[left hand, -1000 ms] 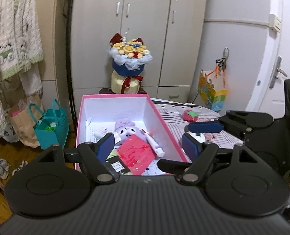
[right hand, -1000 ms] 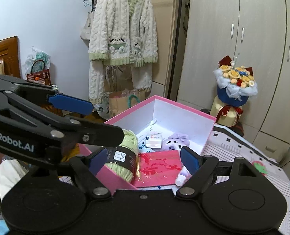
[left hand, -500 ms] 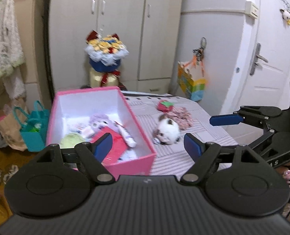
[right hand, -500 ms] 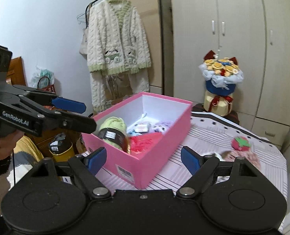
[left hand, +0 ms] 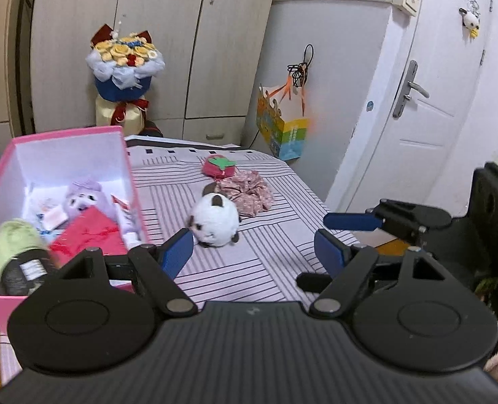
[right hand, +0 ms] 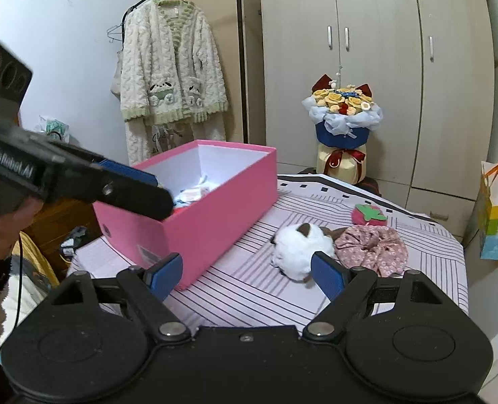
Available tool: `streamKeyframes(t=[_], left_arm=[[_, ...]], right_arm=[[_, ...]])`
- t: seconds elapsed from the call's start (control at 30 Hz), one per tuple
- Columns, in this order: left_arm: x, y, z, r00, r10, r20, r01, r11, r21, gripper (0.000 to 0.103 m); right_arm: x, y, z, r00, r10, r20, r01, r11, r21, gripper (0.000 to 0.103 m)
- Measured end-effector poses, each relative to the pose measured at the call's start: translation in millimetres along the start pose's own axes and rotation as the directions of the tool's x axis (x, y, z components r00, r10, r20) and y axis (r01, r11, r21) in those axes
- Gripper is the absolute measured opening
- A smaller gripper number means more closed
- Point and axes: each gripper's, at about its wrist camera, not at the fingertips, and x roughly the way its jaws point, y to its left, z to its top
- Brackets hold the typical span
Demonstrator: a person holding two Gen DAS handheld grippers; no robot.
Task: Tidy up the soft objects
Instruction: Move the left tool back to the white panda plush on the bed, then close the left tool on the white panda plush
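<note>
Both jaws wide and empty: left gripper point(left hand: 254, 247), right gripper point(right hand: 247, 274). Step: approaching plush point(left hand: 215, 224); next, straddle it, close, carry to box point(right hand: 215, 208).

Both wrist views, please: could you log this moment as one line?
left gripper: open, empty | right gripper: open, empty | white plush cat: on striped cloth | pink cardboard box: partly filled

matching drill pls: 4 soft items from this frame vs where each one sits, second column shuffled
1. white plush toy with brown ears
2. red strawberry-shaped cushion
3. lime-green yarn ball
4. floral pink fabric scrunchie

a. inside the pink cardboard box
b. farthest back on the striped cloth
c. between cushion and plush
d. nearest the grippers, outside the box

Pairs: 1-d, 2-b, 3-a, 4-c
</note>
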Motion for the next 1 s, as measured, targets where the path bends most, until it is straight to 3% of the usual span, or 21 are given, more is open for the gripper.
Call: streamKeyframes(t=[0.2,0.43,0.6,0.77,1.0], left_arm=[[39.2,-8.6,-3.1,1.0,0.011,-0.018,-0.011,1.0,-0.015,0.076],[87.8,-13.2,-2.0,0.995,0.093,-0.032,-0.093,0.996,-0.015,0.076],[121.0,-7.0,6.1,0.989,0.146,-0.011,-0.147,0.988,-0.045,0.076],[149.0,3.1,12.3,0.975,0.222,-0.014,-0.223,0.973,-0.064,0.073],[171.9,17.9,10.7,0.977,0.193,-0.087,-0.201,0.975,-0.098,0.07]], right_arm=[[22.6,-15.2,-15.3,0.999,-0.038,0.0,0.038,0.998,-0.047,0.087],[57.4,-36.5,-23.8,0.998,-0.061,0.004,0.061,0.996,-0.065,0.087],[90.9,-57.6,-24.8,0.998,-0.017,-0.062,0.019,0.999,0.035,0.087],[125.1,-66.7,-25.5,0.994,-0.021,-0.112,0.034,0.993,0.116,0.087],[154.5,-66.3,-24.3,0.986,-0.061,-0.153,0.082,0.987,0.135,0.087]])
